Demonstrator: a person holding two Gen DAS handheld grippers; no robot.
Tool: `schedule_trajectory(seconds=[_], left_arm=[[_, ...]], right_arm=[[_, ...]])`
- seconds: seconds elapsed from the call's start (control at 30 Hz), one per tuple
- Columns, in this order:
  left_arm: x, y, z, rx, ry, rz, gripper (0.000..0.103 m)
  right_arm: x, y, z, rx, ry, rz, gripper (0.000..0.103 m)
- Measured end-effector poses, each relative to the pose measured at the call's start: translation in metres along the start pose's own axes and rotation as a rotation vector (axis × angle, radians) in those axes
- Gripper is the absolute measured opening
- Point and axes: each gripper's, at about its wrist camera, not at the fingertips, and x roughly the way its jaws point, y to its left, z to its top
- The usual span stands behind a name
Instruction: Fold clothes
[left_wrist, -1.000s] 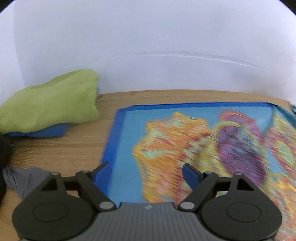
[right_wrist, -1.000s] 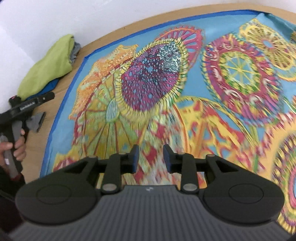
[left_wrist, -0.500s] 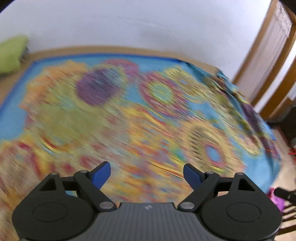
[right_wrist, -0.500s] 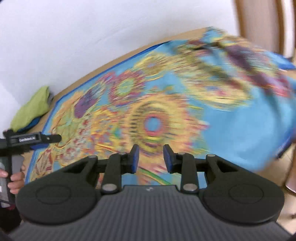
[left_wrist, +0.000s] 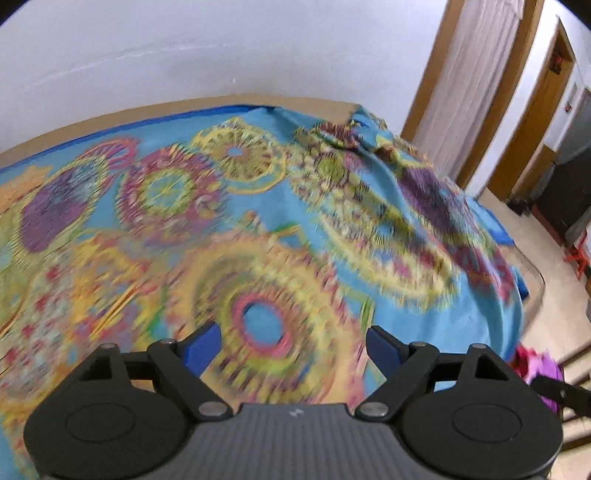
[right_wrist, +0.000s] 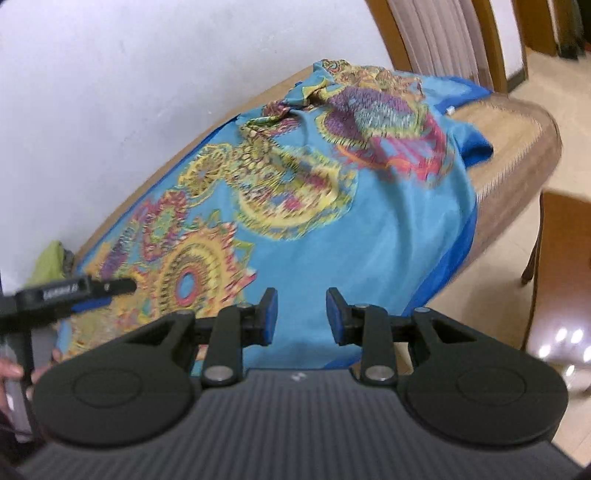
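We see the thin blue cloth (left_wrist: 258, 206), printed with bright medallions, spread across the wooden table (right_wrist: 517, 140), bunched at its far corner. Our left hand-held gripper (left_wrist: 293, 341) gapes wide; the right hand-held gripper (right_wrist: 300, 314) sits partly open; both are empty. A green garment (right_wrist: 48, 258) lies beyond.

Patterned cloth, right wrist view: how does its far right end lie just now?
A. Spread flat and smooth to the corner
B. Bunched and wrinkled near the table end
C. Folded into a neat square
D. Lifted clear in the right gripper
B: the patterned cloth is rumpled into folds toward the table end, and the right gripper is open and holds nothing.
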Motion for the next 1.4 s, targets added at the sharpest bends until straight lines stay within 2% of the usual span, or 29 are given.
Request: schedule_trajectory(seconds=[0.07, 0.17, 0.23, 0.4, 0.47, 0.6, 0.77, 0.93, 1.17, 1.4], left_arm=[[0.020, -0.021, 0.015, 0.003, 0.002, 0.033, 0.087], [0.048, -0.050, 0.042, 0.035, 0.031, 0.021, 0.086], [0.059, -0.069, 0.054, 0.041, 0.027, 0.045, 0.086], [0.084, -0.112, 0.073, 0.072, 0.032, 0.097, 0.086], [0.093, -0.124, 0.078, 0.056, 0.036, 0.125, 0.086], [0.103, -0.147, 0.088, -0.002, 0.046, 0.191, 0.086], [0.115, -0.176, 0.100, -0.015, 0.060, 0.265, 0.086], [0.125, -0.193, 0.102, -0.014, 0.100, 0.293, 0.086], [0.138, -0.214, 0.094, 0.044, 0.158, 0.310, 0.086], [0.141, -0.230, 0.091, 0.093, 0.182, 0.316, 0.086]], right_arm=[[0.009, -0.012, 0.019, -0.014, -0.008, -0.018, 0.033], [0.022, -0.030, 0.047, -0.034, -0.020, -0.044, 0.033], [0.031, -0.043, 0.066, -0.048, -0.028, -0.062, 0.032], [0.049, -0.078, 0.101, -0.073, -0.021, -0.117, 0.032], [0.057, -0.093, 0.114, -0.084, -0.015, -0.138, 0.033], [0.081, -0.131, 0.146, -0.050, 0.009, -0.133, 0.032], [0.107, -0.182, 0.182, 0.016, 0.038, -0.111, 0.033], [0.129, -0.226, 0.195, 0.113, 0.057, -0.120, 0.033], [0.155, -0.276, 0.197, 0.329, 0.013, -0.101, 0.030], [0.193, -0.289, 0.207, 0.383, -0.058, -0.061, 0.030]])
